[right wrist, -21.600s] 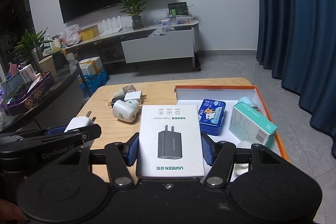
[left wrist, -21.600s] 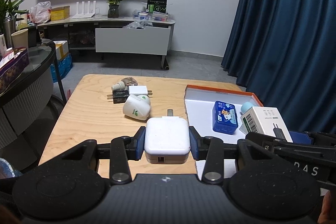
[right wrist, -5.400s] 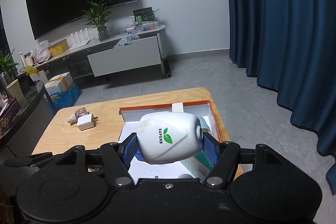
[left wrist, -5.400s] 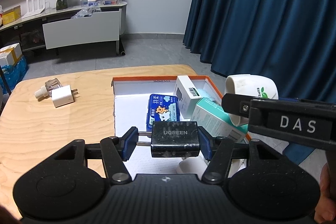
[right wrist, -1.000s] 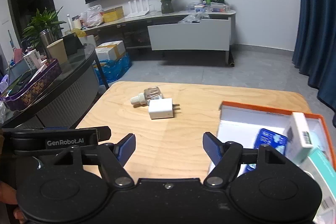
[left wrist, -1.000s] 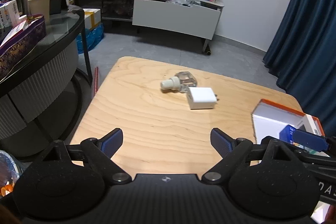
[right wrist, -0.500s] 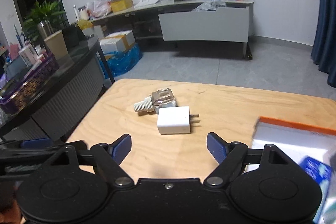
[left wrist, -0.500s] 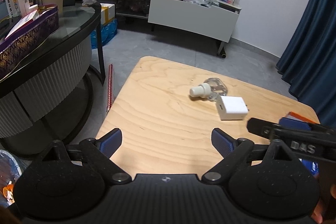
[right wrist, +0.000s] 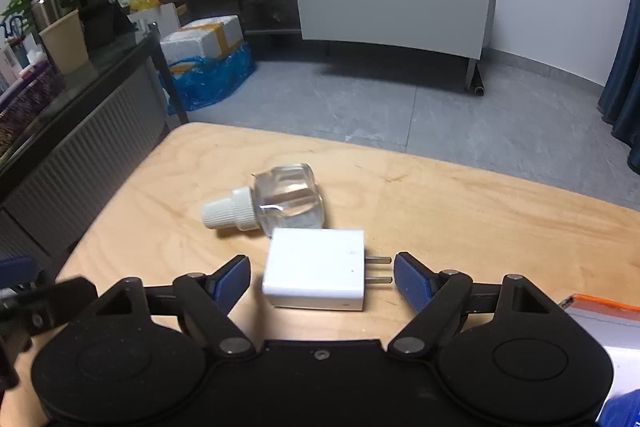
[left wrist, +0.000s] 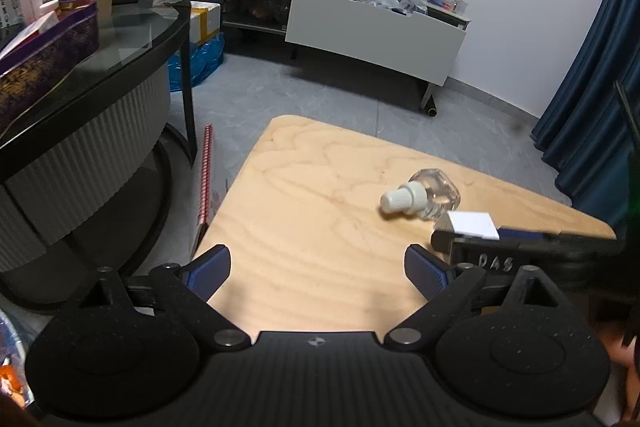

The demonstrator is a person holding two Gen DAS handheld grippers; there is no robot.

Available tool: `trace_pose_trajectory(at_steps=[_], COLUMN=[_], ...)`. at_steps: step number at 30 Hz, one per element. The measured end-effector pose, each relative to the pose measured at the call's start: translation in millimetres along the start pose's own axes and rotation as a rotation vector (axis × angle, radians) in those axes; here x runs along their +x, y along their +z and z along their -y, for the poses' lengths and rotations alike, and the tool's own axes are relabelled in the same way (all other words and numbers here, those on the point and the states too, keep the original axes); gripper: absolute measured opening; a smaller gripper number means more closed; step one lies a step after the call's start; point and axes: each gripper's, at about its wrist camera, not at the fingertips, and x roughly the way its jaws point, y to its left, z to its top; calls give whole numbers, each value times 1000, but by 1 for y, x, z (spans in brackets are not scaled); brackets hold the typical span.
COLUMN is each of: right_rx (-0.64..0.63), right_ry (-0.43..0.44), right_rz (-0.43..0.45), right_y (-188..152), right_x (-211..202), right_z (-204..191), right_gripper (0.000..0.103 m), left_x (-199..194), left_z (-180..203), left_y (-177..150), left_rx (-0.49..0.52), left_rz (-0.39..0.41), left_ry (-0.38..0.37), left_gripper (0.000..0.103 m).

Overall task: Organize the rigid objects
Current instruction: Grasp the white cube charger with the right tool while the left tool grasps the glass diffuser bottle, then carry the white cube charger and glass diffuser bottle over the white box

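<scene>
A white plug-in charger [right wrist: 316, 273] lies on the wooden table [right wrist: 460, 211], its prongs pointing right. My right gripper [right wrist: 322, 279] straddles it, jaws closing, with small gaps between both pads and the charger. A clear glass bottle [right wrist: 288, 203] with a white cap lies on its side, touching the charger's far edge. In the left wrist view my left gripper [left wrist: 318, 267] hovers over bare wood near the table's left edge, jaws opening, nothing between them. The bottle [left wrist: 420, 193] and charger [left wrist: 470, 225] lie ahead to its right, with a right gripper finger [left wrist: 520, 251] beside the charger.
An orange-rimmed white box [right wrist: 600, 307] sits at the table's right end. A dark round glass table [left wrist: 100, 75] stands left of the wooden one, with a red striped stick [left wrist: 206, 175] on the floor between. A white TV console [left wrist: 372, 35] stands behind, blue curtains [left wrist: 592, 99] at right.
My right gripper came forward and down until the charger sat between its jaws, which have narrowed. My left gripper drifted toward the table's left edge and stayed wide.
</scene>
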Motion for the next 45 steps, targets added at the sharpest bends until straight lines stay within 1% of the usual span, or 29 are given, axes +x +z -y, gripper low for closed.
trace_pose_trajectory(at_steps=[3,5,8,12,14,16,19,21,22,25,27,28,29,30,31,34,45], right_rx=[39,62,99,68,75,103,80,68,68,85,99,106,113,120,126,141,160], right_ry=[-7,-31,-44,-32,-23,1,14,27,34,48,51,50,49,48,48,53,68], right_rz=[14,31,47,87,102,113,121,124,126,134,142,148,151,155,160,163,174], right_y=[-6,-11,-19,-36,-43,-49,-56,-59,-59,-61,-62,-62,-62,-62,-63,-66,-82], right_x=[-8,-20,-42,-76,-88,-97,-105,-109,-110,-113,-115,-116,-116,-117,-119,-122,-150], right_z=[8,13,22,25,27,29,23,21,21,25,28,30,32,33,34,37,33], right_gripper=[79,79,79,79,79,79,79,79,79,79,79,79,79,79,79,79,79], left_x=[8,15,28,56,69,78,87,90,93,97,93,90,86,84,80,71,2], left_z=[7,12,24,41,48,53,64,73,76,80,78,79,79,78,74,66,59], left_y=[4,7,13,20,21,20,19,17,17,16,13,10,7,5,3,-1,-34], left_rx=[6,17,57,139,136,102,57,73,91,153,183,210,244,258,262,238,237], left_rz=[10,22,45,40,31,32,37,46,46,77,102,115,122,123,127,110,133], left_ry=[-5,-27,-61,-103,-87,-84,-56,-44,-31,12,14,13,12,6,-11,-45,-79], left_gripper=[98,99,99,99,100,101,103,103,103,102,91,73,60,58,50,49,49])
